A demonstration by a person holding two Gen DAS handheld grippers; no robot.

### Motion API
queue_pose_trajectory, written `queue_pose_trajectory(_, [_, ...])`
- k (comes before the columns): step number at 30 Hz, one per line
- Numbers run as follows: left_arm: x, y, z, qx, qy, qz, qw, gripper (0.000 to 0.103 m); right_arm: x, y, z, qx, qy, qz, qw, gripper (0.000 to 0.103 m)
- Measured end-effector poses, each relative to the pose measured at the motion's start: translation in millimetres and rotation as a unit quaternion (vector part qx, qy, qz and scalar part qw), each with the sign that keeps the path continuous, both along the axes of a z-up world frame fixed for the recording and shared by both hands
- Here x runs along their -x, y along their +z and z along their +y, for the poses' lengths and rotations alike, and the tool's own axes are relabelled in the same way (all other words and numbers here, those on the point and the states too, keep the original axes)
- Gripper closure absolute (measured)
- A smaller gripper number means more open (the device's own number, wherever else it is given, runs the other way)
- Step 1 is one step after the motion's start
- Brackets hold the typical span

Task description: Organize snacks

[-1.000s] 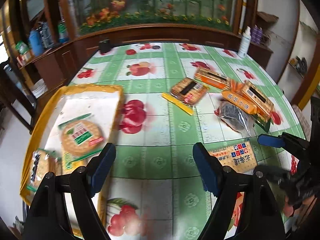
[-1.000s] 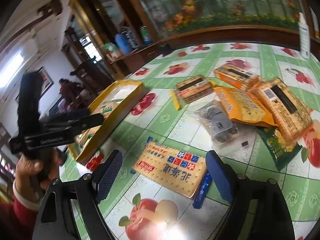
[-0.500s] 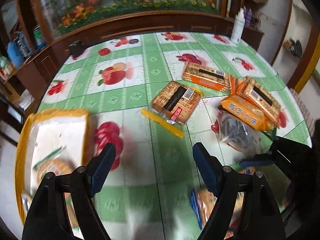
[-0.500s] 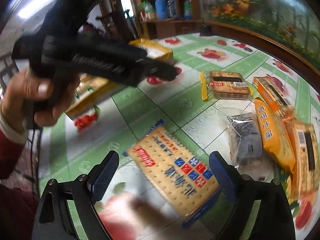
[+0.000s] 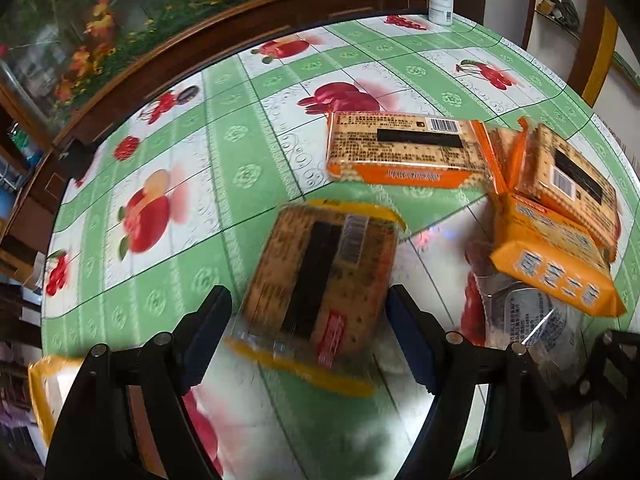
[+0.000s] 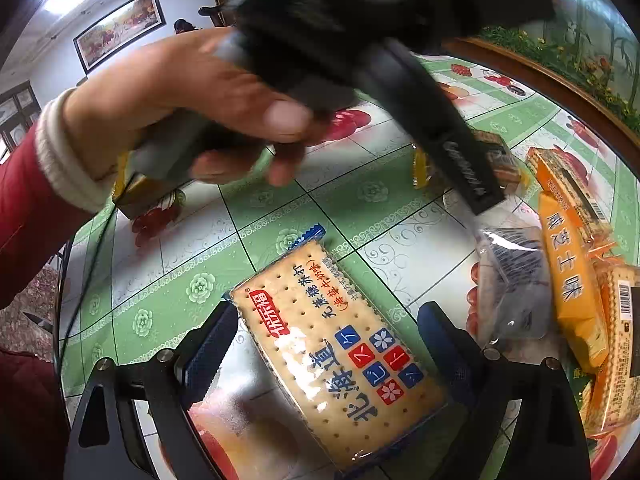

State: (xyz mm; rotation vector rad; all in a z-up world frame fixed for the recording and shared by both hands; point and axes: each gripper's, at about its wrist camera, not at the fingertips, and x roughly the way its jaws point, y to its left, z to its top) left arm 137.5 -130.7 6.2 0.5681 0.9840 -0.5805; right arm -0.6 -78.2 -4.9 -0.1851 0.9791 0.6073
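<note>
Both tools wide, nothing gripped: left tool (image 5: 308, 332) straddles yellow-edged cracker pack (image 5: 320, 284) mid-worktop (image 5: 224, 152), right tool (image 6: 324, 344) straddles soda-cracker pack (image 6: 340, 348) nr near edge, long axis diagonal btw fingers, each pack nearest its own tool.

Left gripper (image 5: 308, 332): jaws stood wide, straddling a cracker pack.
Cracker pack (image 5: 320, 280): yellow-edged, flat on the tablecloth (image 5: 248, 148), blurred; contact unclear.
Orange packs (image 5: 400, 152): beyond and right.
Clear packet (image 5: 524, 316): under them.
</note>
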Motion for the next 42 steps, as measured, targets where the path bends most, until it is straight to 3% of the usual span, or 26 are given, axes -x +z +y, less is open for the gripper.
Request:
queue_pose_trajectory(9, [-14.4, -5.3, 5.0, 0.037, 0.017, 0.018, 0.9990, 0.018, 1.1, -1.6, -4.3, -0.002, -0.008, 0.000, 1.000, 0.012])
queue_pose_trajectory(15, [-24.1, -7.3, 15.4, 0.059, 0.057, 0.031, 0.9962, 0.016, 7.7, -1.8, -4.0, -0.002, -0.022, -0.005, 1.000, 0.012])
queue_pose_trajectory(17, [-25.9, -10.2, 16.1, 0.074, 0.052, 0.050, 0.9947, 0.013, 8.4, -1.5, -4.1, -0.004, -0.026, -0.004, 1.000, 0.012])
queue_pose_trajectory(19, [-27.5, -16.0, 15.9, 0.072, 0.049, 0.059, 0.9945, 0.000, 9.7, -1.7, -3.8, -0.006, -0.030, -0.004, 1.000, 0.012])
queue_pose_trajectory(24, [-24.3, -16.2, 20.5, 0.088, 0.050, 0.046, 0.9938, 0.000, 11.9, -3.0, -1.2, -0.009, -0.038, -0.005, 0.999, 0.011])
queue_pose_trajectory(26, [-20.5, -14.9, 24.2, 0.093, 0.058, 0.037, 0.9933, 0.005, 13.2, -3.3, -0.9, -0.011, -0.040, -0.005, 0.999, 0.012])
queue_pose_trajectory(28, [-16.4, -9.7, 28.7, 0.103, 0.064, 0.029, 0.9923, 0.031, 13.9, -3.0, -2.3, -0.017, -0.044, -0.003, 0.999, 0.013])
queue_pose_trajectory(33, [-5.7, -7.4, 32.3, 0.096, 0.075, 0.023, 0.9923, 0.031, 17.6, -1.7, -8.0, -0.029, -0.057, 0.004, 0.998, 0.023])
queue_pose_trajectory(38, [20.2, -7.7, 43.2, 0.101, 0.082, 0.016, 0.9914, 0.032, 30.4, 1.2, -6.5, -0.053, -0.062, 0.014, 0.997, 0.043])
queue_pose_trajectory(42, [44.3, -8.3, 59.7, 0.108, 0.093, 0.015, 0.9897, 0.032, 44.7, 1.4, -2.7, -0.063, -0.066, 0.019, 0.996, 0.044])
